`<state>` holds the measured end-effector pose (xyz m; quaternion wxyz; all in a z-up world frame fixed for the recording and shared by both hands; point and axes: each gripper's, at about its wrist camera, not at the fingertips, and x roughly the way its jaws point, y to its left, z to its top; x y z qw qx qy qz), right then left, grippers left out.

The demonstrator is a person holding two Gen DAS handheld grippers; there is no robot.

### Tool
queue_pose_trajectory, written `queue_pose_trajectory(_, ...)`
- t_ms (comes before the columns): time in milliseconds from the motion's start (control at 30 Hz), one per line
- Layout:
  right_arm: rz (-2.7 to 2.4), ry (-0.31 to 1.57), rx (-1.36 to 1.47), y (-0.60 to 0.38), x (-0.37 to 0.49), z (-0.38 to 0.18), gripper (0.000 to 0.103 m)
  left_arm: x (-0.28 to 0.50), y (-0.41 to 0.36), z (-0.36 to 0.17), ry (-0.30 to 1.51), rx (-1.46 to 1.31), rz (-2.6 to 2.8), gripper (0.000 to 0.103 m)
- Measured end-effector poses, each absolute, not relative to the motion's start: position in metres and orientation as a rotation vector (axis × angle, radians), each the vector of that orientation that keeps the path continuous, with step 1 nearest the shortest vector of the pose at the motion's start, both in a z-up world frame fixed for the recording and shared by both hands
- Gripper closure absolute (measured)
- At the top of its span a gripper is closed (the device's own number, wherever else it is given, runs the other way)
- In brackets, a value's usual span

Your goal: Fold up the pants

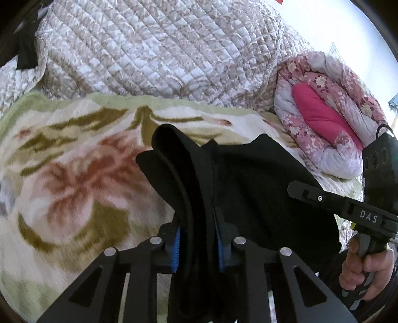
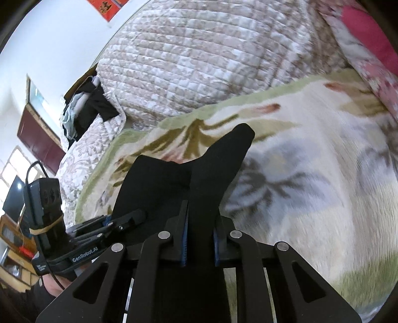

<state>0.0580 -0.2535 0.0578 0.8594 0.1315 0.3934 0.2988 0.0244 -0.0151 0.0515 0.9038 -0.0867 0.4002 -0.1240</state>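
Both grippers, left (image 1: 197, 238) and right (image 2: 199, 244), clamp black pants (image 1: 248, 179) above the floral blanket (image 1: 74, 174); folding barely begun.

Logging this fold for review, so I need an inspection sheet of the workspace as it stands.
Surface: floral fleece blanket over a bed.
Job's things: black pants, bunched, lifted at two points.
Clutter: quilted bedspread; rolled pink floral quilt; clothes pile.
Grippers: left gripper and right gripper each shut on the pants.
Cables: black lead on the left gripper's camera box.
Surroundings: white wall, red paper.
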Motion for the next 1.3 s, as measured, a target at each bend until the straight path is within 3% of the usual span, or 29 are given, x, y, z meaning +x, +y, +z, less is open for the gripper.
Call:
queue_pose_trajectory(500,0.668,0.826,0.267,-0.208,0.180,0.045,0.087,0.136,0.039,0.059,0.771,-0.143,-0.204,0.078)
queue_pose_trajectory(633,0.562,0.927,0.200,-0.207,0.196,0.015,0.075,0.158,0.053,0.021,0.891,-0.166,-0.140,0.067)
queue_pose_trajectory(667,0.543,0.932,0.182,-0.209,0.197,0.013,0.069,0.157,0.059,0.017,0.894,-0.187,-0.126,0.059)
queue_pose_trajectory(1000,0.527,0.757,0.016,-0.207,0.133,0.053,0.069,0.106,0.067,0.056,0.763,-0.194,-0.077,0.060)
queue_pose_trajectory(1300,0.522,0.835,-0.182,-0.174,0.113,0.013,0.069,0.087,0.023,0.027,0.798,-0.047,-0.128,0.060)
